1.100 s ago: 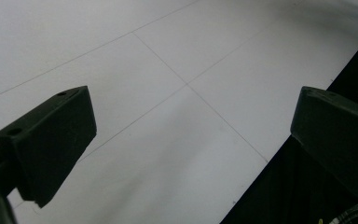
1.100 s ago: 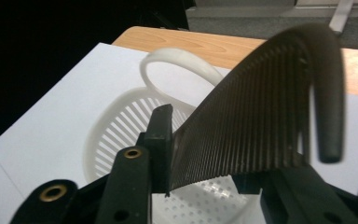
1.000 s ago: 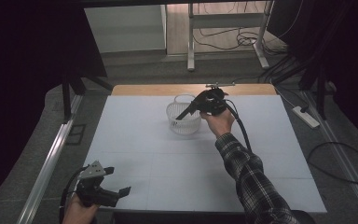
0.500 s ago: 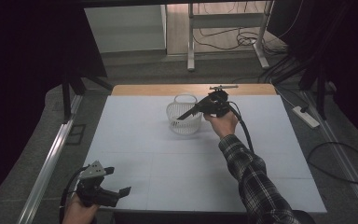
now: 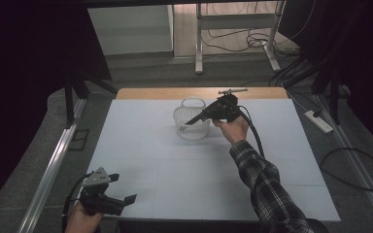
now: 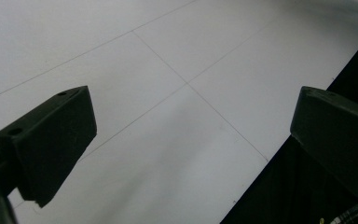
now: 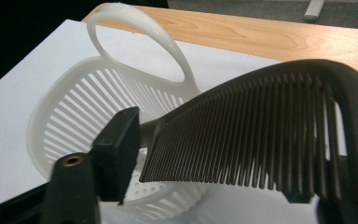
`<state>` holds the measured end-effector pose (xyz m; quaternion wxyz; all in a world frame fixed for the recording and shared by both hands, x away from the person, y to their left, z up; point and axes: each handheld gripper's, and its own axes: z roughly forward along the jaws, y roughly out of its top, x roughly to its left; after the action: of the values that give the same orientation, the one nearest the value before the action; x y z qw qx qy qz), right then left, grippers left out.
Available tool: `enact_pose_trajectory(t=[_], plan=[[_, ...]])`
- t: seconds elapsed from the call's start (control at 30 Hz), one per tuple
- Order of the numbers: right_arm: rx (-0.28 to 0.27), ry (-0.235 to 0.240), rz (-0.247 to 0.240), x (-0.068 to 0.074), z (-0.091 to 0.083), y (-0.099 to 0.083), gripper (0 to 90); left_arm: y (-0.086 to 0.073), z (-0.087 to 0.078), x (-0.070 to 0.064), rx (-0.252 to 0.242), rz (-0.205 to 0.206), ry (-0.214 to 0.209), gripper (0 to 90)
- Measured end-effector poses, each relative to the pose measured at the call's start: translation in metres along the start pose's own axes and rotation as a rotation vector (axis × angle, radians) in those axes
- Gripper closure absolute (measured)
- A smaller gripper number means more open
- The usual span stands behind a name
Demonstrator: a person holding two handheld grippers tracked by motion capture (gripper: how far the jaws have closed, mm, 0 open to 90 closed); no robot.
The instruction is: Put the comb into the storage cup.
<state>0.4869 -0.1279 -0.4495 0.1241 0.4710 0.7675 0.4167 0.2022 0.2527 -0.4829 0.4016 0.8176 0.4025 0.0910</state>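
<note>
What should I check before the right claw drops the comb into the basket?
1. Grip: right claw shut on the dark comb, teeth down. Ok.
2. Position: comb's handle end reaches over the white slatted basket; the toothed part looks short of its rim. Not ok.
3. Basket upright, opening up, loop handle at the far side. Ok.
4. Basket contents: nothing seen inside, but the comb hides part of it. Cannot tell.
5. Left claw open, at the near table edge, away from the basket. Ok.
6. Comb clear of the rim: cannot tell.
</note>
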Motion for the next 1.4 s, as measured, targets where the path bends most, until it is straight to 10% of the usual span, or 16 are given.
enact_pose_trajectory(t=[1.4], plan=[[0.057, 0.003, -0.080, -0.003, -0.019, -0.008, 9.9, 0.000, 0.000, 0.000, 0.002, 0.002, -0.001, 0.4]])
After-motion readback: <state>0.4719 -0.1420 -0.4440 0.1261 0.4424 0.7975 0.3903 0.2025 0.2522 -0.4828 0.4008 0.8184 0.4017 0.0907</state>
